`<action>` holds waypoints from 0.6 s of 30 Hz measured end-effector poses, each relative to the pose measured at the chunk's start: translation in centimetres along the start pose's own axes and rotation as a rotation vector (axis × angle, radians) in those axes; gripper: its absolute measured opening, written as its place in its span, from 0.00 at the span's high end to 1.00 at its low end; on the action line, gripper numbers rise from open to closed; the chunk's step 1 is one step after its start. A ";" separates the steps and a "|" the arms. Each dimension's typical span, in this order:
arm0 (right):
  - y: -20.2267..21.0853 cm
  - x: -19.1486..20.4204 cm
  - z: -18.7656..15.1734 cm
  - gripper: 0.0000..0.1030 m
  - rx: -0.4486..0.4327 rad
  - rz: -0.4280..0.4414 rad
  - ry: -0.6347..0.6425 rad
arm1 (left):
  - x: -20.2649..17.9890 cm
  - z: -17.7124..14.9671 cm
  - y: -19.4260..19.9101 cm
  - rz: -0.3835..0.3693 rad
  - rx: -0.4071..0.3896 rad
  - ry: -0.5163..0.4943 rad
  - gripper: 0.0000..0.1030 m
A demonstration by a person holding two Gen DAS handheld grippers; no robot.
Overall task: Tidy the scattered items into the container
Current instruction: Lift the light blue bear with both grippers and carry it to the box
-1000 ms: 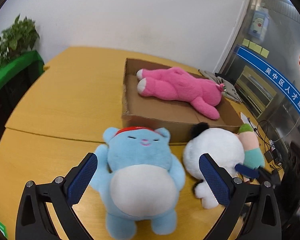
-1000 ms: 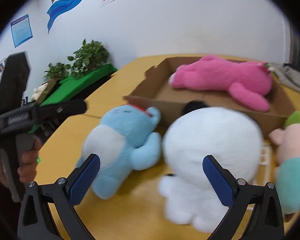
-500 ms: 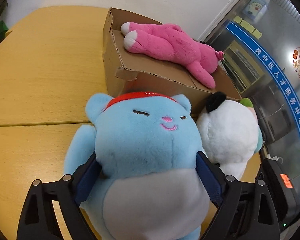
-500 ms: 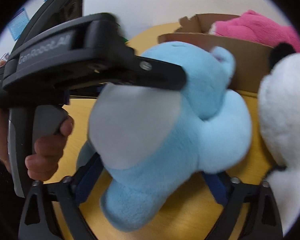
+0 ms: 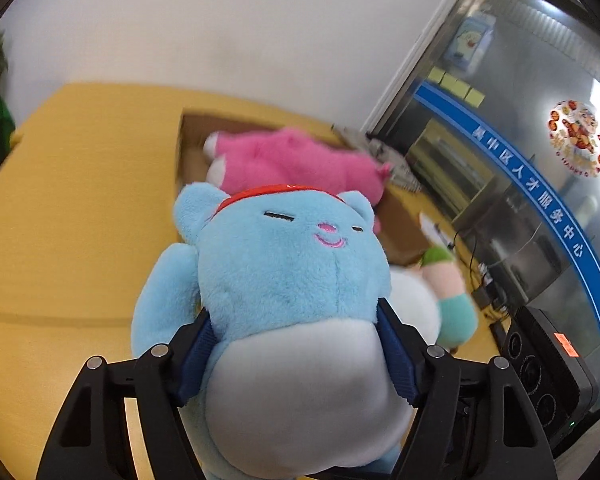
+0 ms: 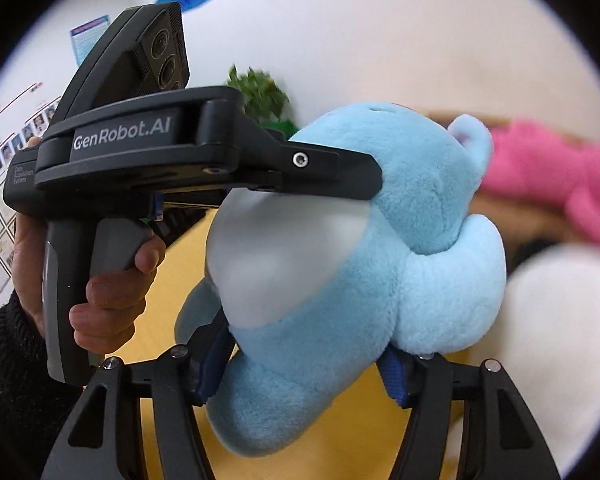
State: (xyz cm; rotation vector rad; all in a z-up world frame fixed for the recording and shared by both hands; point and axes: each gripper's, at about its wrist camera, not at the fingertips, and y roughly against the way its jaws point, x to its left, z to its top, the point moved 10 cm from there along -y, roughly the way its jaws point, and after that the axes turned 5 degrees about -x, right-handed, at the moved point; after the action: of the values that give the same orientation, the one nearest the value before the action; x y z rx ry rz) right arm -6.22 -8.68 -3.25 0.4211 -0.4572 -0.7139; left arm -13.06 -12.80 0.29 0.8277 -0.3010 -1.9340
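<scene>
Table [image 5: 72, 184]: yellow wood, white wall behind.
Box [image 5: 192, 128]: cardboard, pink plush [image 5: 292, 164] already inside.
Blue plush [image 5: 296, 280]: was sitting on the table a second ago, now lifted, near the box.
Left gripper [image 5: 296, 364]: was wide open, now closing on the plush's belly.
Right gripper [image 6: 304, 372]: same, closing on its lower body.
White plush [image 6: 560, 320]: still outside.
Meaning: pick secured, drop-in next.

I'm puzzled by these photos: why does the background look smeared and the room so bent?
Left wrist view: the fluffy blue plush bear is sharp, the brown cardboard box behind smeared by motion, walls bowed by the fisheye lens. Right wrist view: pink plush toy blurred, corners black.
</scene>
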 end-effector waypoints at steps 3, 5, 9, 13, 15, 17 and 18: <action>1.7 -1.5 5.0 0.39 -0.062 -0.011 0.069 | -2.4 5.5 -0.3 -0.017 -0.066 -0.046 0.24; 2.4 -2.9 7.7 0.39 -0.088 -0.029 0.117 | -2.9 8.5 -1.5 -0.037 -0.084 -0.050 0.24; 2.9 -6.6 12.4 0.39 -0.103 -0.047 0.189 | -2.6 13.6 -4.6 -0.062 -0.102 -0.043 0.24; 2.1 -9.7 15.6 0.39 -0.092 -0.027 0.218 | -1.4 16.7 -7.3 -0.046 -0.109 -0.042 0.24; 0.9 -11.2 16.6 0.39 -0.080 -0.001 0.217 | -0.2 17.7 -8.9 -0.032 -0.097 -0.028 0.24; -0.4 -12.3 16.9 0.39 -0.066 0.016 0.209 | 0.9 17.8 -10.7 -0.014 -0.071 -0.013 0.24; -1.5 -13.1 16.7 0.39 -0.053 0.031 0.190 | 1.7 17.7 -11.7 -0.002 -0.051 -0.004 0.24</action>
State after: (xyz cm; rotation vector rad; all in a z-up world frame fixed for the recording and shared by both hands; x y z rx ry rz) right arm -24.64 -3.99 6.37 0.4266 -0.2650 -0.6478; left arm -33.31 -10.81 6.44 0.7906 -0.2521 -1.9375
